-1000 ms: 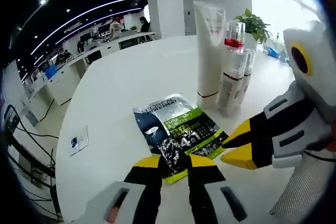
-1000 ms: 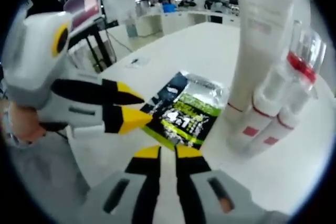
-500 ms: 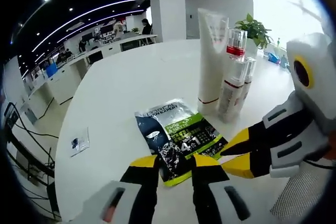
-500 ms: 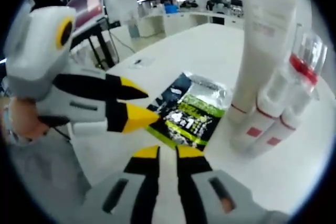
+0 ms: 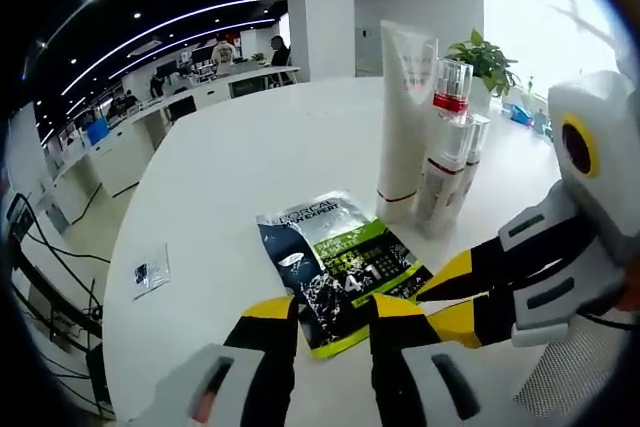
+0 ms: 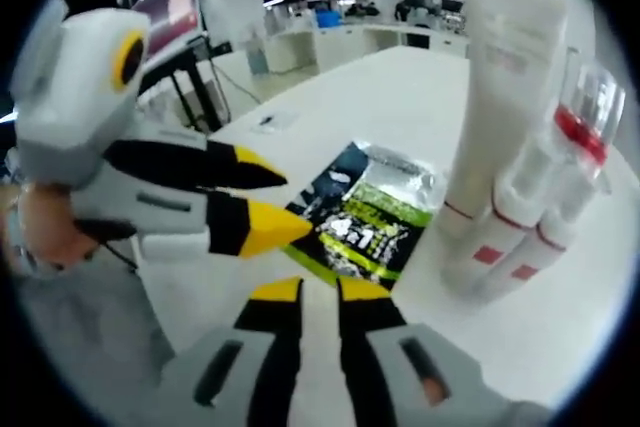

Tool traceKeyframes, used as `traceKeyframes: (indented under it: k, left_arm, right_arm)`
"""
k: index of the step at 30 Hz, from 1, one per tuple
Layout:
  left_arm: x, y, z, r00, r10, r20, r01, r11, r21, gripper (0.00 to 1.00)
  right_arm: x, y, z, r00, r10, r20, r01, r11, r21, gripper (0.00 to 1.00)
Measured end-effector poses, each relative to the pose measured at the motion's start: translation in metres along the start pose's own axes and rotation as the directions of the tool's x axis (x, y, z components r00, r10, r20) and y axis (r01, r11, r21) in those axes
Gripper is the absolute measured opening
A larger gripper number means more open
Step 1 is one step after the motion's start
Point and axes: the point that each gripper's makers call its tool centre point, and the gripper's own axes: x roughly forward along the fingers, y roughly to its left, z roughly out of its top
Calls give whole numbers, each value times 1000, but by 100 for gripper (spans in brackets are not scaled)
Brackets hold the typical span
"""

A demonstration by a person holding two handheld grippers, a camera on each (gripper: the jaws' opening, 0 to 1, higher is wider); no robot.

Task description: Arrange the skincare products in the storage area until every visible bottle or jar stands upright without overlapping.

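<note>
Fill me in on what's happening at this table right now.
A person holds a two-jaw gripper in each hand over a white round table. Both the left gripper and the right gripper are open and empty, hovering near a flat black-and-green foil sachet lying on the table. Beside it, a tall white tube and clear red-capped bottles stand upright together. Nothing is gripped yet.
</note>
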Motion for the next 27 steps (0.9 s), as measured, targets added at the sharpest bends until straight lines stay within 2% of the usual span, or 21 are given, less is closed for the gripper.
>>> traceKeyframes:
  k: [12, 19, 22, 27]
  left_arm:
    - [1, 0, -1, 1000, -3, -14, 3, 1000, 9, 30]
    - [0, 6, -2, 999, 24, -22, -24, 1000, 3, 30]
    - [-3, 15, 3, 998, 62, -8, -62, 998, -1, 30]
    - [-17, 31, 20, 994, 103, 37, -101, 993, -63, 31]
  right_arm:
    - [0, -2, 2, 1000, 1, 4, -1, 1000, 22, 14]
    - [-1, -7, 3, 1000, -26, 7, 26, 1000, 13, 15]
    - [-4, -11, 5, 999, -43, 13, 42, 999, 22, 17]
    - [-7, -15, 9, 998, -64, 24, 63, 998, 25, 18]
